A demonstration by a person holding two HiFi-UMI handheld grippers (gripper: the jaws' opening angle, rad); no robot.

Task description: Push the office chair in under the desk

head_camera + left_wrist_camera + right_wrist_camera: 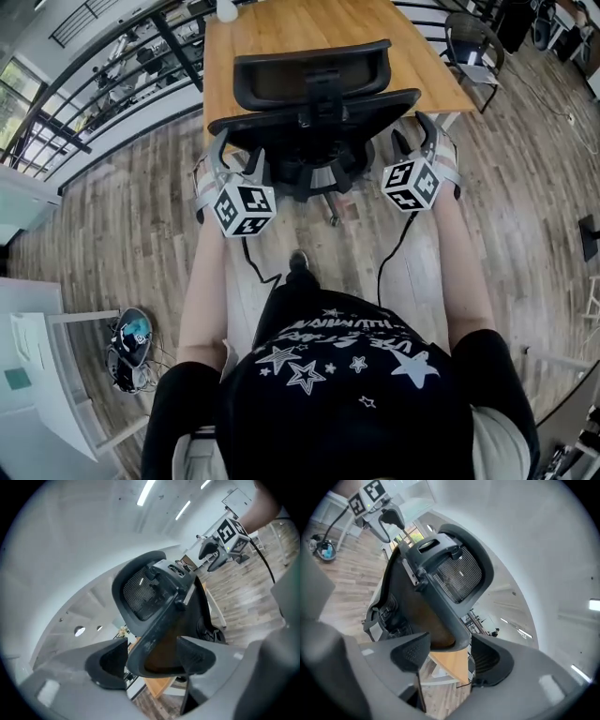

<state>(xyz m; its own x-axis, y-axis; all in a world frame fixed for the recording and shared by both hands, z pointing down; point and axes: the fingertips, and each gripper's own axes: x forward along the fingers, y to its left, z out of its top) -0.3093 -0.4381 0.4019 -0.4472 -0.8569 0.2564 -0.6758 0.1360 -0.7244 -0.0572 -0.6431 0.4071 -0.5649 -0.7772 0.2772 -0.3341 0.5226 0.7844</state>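
At the near edge of the worktop [281, 28], our left tongs [150, 660] are clamped on the left rim of the office chair [314, 103] backrest, one pad bearing on each face of the rim. The chair stands square to the worktop. Its back rises against the near edge and its headrest [314, 67] shows over the wood. Its base sits on the floor on our side of the worktop, and we cannot tell how much of the seat lies beneath. At the backrest's right rim, our right tongs [449, 654] pinch it the same way. We judge the push to be in hand: both grips are set and the chair is close in, though perhaps not home. As we read it, the next move calls for an even forward shove from both sides toward the worktop. It should be kept level so the castors roll straight and the back neither swings nor knocks the edge.
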